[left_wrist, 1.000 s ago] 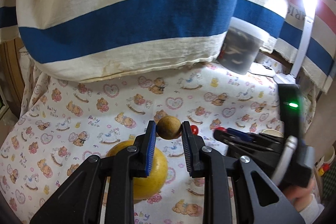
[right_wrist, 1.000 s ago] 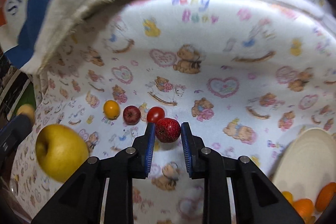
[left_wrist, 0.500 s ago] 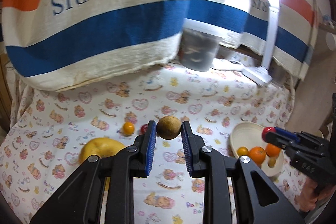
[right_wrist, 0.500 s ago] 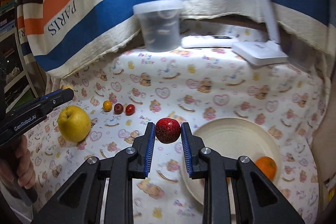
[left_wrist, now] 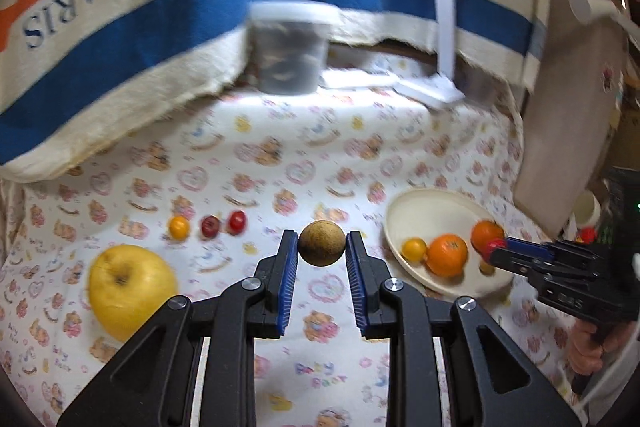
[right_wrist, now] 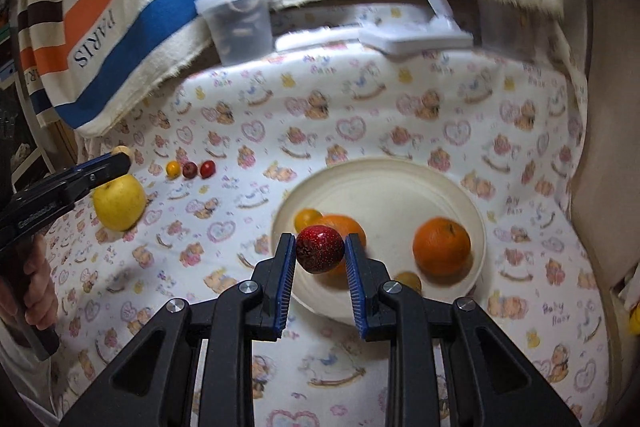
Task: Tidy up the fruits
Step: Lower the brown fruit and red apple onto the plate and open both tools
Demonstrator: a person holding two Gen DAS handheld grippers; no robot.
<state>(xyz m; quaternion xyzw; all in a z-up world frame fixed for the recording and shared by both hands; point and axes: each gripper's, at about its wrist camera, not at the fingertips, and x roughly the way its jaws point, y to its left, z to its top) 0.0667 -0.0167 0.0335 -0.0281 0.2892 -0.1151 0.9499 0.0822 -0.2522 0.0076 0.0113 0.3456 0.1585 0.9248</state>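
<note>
Left gripper (left_wrist: 321,245): clamped on a brown round fruit (left_wrist: 321,243), held above the printed cloth (left_wrist: 280,155), well short of the cream plate (left_wrist: 430,205).
Right gripper (right_wrist: 320,254): clamped on a red speckled fruit (right_wrist: 320,254), over the plate's near rim (right_wrist: 288,291).
Slip risk: both fruits pinched only at the pad tips; likely to roll out if tilted or jolted.
Crowding risk: oranges (right_wrist: 441,246) and small yellow fruits already on the plate; may get knocked on release.
Clash risk: both tools heading for one plate.
Remaining: yellow apple (left_wrist: 130,289) and three small fruits (left_wrist: 208,225) on the cloth.
</note>
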